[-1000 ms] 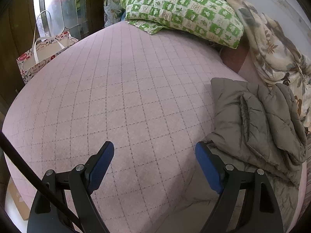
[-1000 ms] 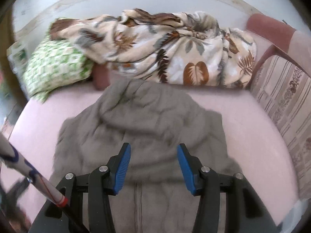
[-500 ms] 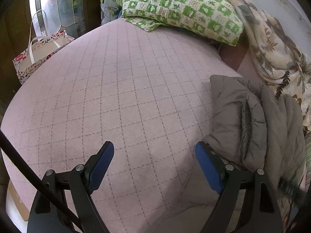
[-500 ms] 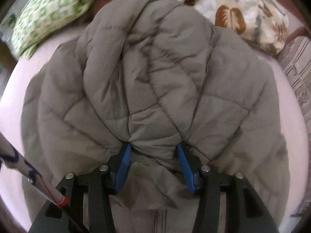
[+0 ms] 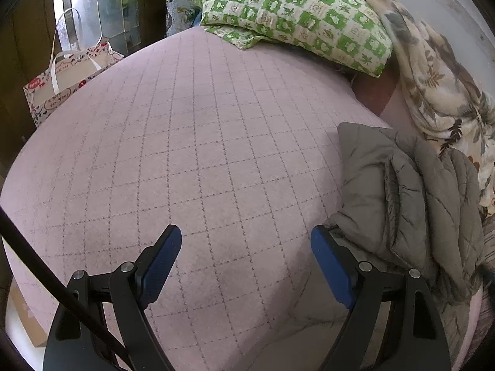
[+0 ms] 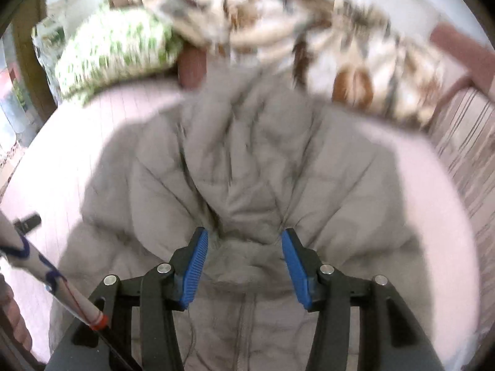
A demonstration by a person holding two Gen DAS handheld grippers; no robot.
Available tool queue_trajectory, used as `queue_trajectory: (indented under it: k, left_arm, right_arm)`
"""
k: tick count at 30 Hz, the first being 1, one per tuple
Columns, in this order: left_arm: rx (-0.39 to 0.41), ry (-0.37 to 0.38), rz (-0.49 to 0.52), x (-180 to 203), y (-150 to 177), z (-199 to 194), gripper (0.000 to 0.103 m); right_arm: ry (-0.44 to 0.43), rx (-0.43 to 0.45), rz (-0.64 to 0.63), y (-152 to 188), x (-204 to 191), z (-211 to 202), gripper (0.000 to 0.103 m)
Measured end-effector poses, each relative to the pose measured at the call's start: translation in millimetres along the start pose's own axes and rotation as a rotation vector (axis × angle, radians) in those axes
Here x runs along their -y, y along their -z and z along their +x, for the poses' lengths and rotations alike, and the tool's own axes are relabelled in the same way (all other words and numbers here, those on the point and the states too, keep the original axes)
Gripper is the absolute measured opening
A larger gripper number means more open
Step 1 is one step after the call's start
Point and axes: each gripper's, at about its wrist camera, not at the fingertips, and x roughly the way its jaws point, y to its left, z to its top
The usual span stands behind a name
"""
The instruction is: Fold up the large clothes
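A grey quilted jacket [image 6: 247, 167] lies spread on the pink quilted mattress [image 5: 191, 142], toward its wall-side edge below the floral blanket [image 6: 309, 31]. The right gripper [image 6: 244, 247] grips a bunched puff of the jacket between its blue pads. The left gripper [image 5: 246, 247] hangs wide open and empty over the bare mattress, its right finger just beside the jacket's edge.

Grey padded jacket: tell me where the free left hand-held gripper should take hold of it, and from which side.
Probably the flat near-left corner of the grey padded jacket, coming in low across the pink bed cover. That edge lies thin and exposed beside the open left hand-held gripper, while the middle bunches in thick folds.
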Motion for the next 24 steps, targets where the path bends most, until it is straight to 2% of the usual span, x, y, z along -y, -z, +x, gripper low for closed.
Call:
queue_trajectory:
  k: [3, 5, 8, 11, 12, 14, 17, 19, 21, 23, 24]
  left_arm:
    - [0.006, -0.002, 0.017, 3, 1, -1, 0.085]
    - [0.011, -0.004, 0.018, 3, 1, -2, 0.085]
    - [0.009, -0.010, 0.010, 2, 0, -1, 0.085]
    - [0.009, -0.015, 0.009, 2, -1, 1, 0.085]
    - [0.011, -0.017, 0.010, 3, -2, 1, 0.085]
    - [0.008, -0.020, 0.016, 5, -2, 3, 0.085]
    - [0.001, -0.013, 0.024, 7, -1, 3, 0.085]
    - [0.009, -0.015, 0.028, 7, -2, 1, 0.085]
    - [0.015, -0.016, 0.029, 9, -1, 0, 0.085]
    - [0.015, -0.018, 0.036, 10, 1, 0, 0.085]
    - [0.013, -0.021, 0.042, 12, 2, 1, 0.085]
  right_arm:
    - [0.009, 0.078, 0.034, -23, -4, -14, 0.054]
    - [-0.010, 0.072, 0.051, -37, -15, -2, 0.054]
    - [-0.111, -0.025, 0.084, -43, -39, 37, 0.044]
    - [-0.195, -0.162, 0.121, -27, -59, 84, 0.042]
    - [-0.186, -0.198, 0.127, -20, -66, 100, 0.043]
    - [-0.156, -0.181, 0.104, -16, -74, 102, 0.042]
    - [-0.169, -0.108, 0.064, -24, -66, 68, 0.042]
    - [-0.134, -0.024, 0.044, -28, -51, 40, 0.042]
    - [-0.017, 0.061, 0.036, -23, -26, 13, 0.043]
    - [0.092, 0.083, 0.045, -16, -3, 7, 0.044]
    - [0.123, 0.057, 0.053, -10, 8, 14, 0.045]
